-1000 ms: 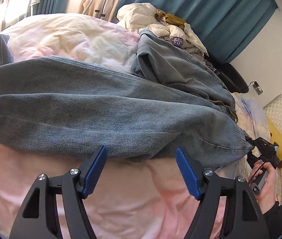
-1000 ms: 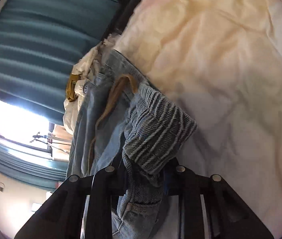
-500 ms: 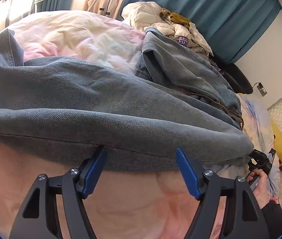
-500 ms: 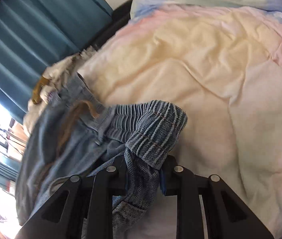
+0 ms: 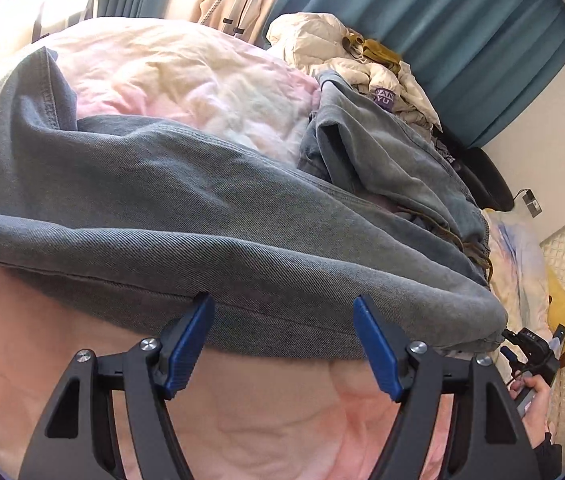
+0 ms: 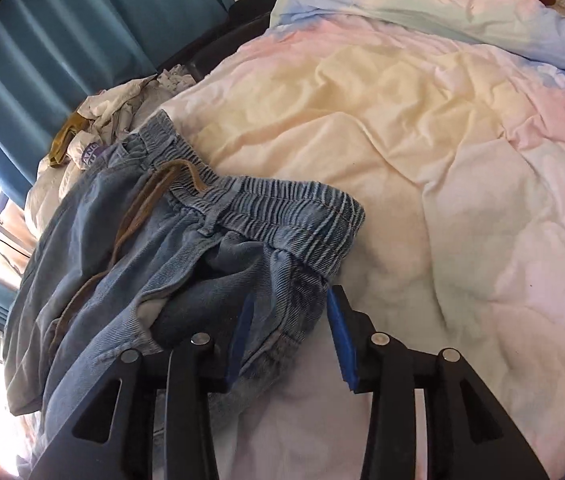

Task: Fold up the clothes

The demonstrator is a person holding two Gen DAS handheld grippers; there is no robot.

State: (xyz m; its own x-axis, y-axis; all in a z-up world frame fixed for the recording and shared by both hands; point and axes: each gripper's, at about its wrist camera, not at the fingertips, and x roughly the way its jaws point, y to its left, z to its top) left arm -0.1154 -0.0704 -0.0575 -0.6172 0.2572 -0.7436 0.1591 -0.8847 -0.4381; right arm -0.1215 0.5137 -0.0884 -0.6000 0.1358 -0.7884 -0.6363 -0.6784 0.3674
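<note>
Teal curtains (image 5: 442,20) back a bed (image 6: 422,140) where jeans (image 5: 202,208) lie spread. Left gripper (image 5: 284,332) fingers (image 5: 186,340) gape wide at the denim's edge, holding nothing. Right gripper (image 6: 288,332) fingers (image 6: 342,332) stand parted around the waistband (image 6: 282,208), released.

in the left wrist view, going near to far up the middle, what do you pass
left gripper → pink duvet → grey-blue jeans → pale quilt patch → heap of cream clothes → teal curtain
</note>
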